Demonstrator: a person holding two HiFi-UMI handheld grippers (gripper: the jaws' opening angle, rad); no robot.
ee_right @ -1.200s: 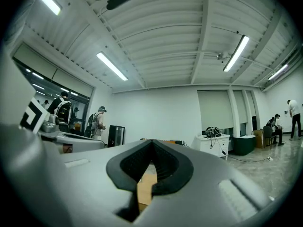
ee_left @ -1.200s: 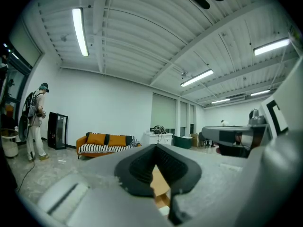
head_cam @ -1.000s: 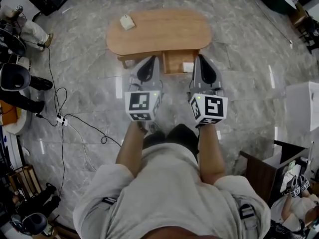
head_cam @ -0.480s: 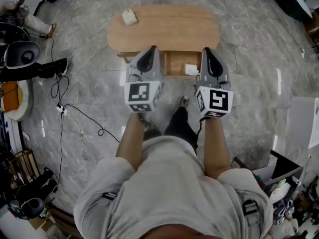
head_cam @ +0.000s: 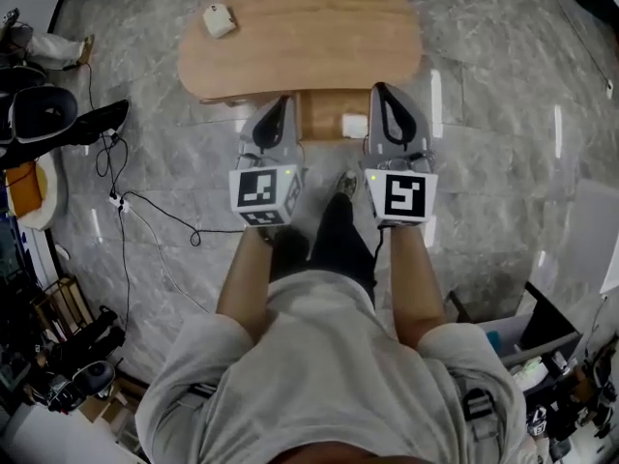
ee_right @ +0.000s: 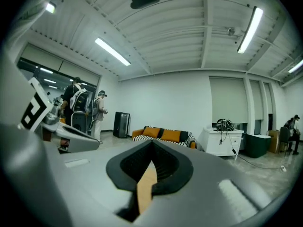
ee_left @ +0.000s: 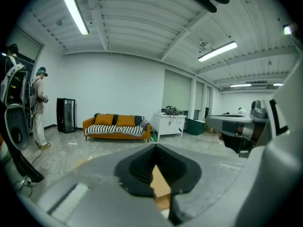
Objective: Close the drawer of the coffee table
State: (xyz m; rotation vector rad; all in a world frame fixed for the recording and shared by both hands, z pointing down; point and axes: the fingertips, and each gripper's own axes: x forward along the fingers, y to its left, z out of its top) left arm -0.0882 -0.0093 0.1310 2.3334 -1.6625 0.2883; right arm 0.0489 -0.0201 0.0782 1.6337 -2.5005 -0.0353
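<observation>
The oval wooden coffee table (head_cam: 300,42) stands on the marble floor ahead of me. Its drawer (head_cam: 319,114) is pulled out from the near side, with a small white item (head_cam: 354,125) lying in it. My left gripper (head_cam: 282,101) is shut and empty at the drawer's left side. My right gripper (head_cam: 380,89) is shut and empty at its right side. Whether either touches the drawer or table I cannot tell. In the left gripper view the closed jaws (ee_left: 155,145) show a sliver of wood (ee_left: 161,186) below them; the right gripper view's closed jaws (ee_right: 152,142) show the same (ee_right: 147,186).
A white object (head_cam: 219,19) lies on the tabletop's far left. Black cables (head_cam: 145,225) trail over the floor to the left, near people's feet and gear. A dark cabinet (head_cam: 542,327) is at lower right. Beyond the table are an orange striped sofa (ee_left: 117,126) and a white cabinet (ee_left: 170,124).
Both grippers have gone forward and lower towards the table and now flank the open drawer. The person has stepped closer. The drawer stays pulled out.
</observation>
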